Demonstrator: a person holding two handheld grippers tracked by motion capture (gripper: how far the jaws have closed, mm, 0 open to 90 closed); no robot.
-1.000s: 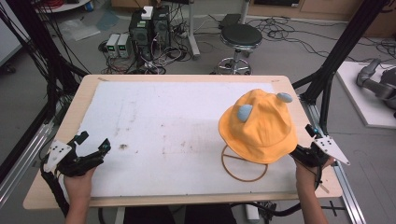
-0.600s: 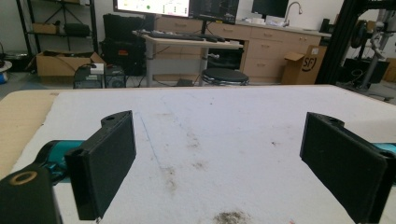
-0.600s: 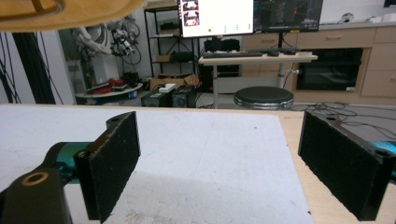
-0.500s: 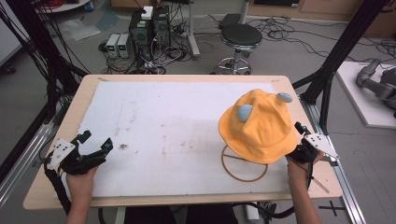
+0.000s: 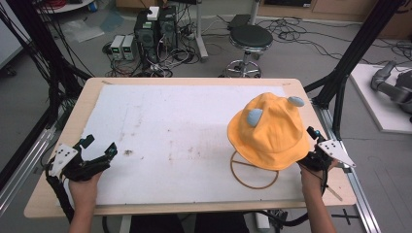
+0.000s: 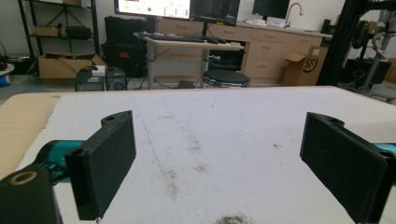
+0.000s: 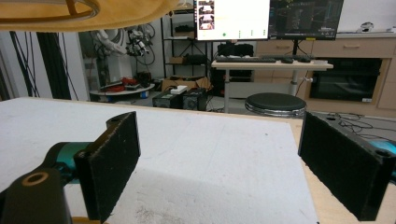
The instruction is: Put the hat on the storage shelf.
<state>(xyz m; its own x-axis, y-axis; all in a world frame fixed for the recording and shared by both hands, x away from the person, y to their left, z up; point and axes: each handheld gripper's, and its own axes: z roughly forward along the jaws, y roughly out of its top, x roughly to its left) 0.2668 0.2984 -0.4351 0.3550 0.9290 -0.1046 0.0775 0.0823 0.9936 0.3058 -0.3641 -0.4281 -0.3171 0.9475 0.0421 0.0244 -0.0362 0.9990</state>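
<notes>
One orange bucket hat (image 5: 269,131) with two blue ears sits on a wire stand (image 5: 253,171) at 3 o'clock on the white mat (image 5: 184,126). Right gripper (image 5: 313,145) at the brim's 4 o'clock, jaws spread, empty. Left gripper (image 5: 99,148) at 8 o'clock, spread, idle. Judgement: approach low, pinch brim only, lift straight up so the stand stays put

A wooden table (image 5: 58,145) is seen, covered by a white mat (image 5: 184,116) marked with dark stains (image 5: 128,152). Beyond the far edge, a black stool (image 5: 250,39) is placed on the grey floor, near computer towers (image 5: 155,29) and tangled cables. Black frame posts (image 5: 354,53) are set at the table's sides. A grey robot arm (image 5: 388,85) is laid on a white platform (image 5: 379,107) at right. A lit monitor (image 6: 152,7), a desk (image 6: 191,44) and a cardboard box (image 6: 65,65) are seen in the left gripper view.
</notes>
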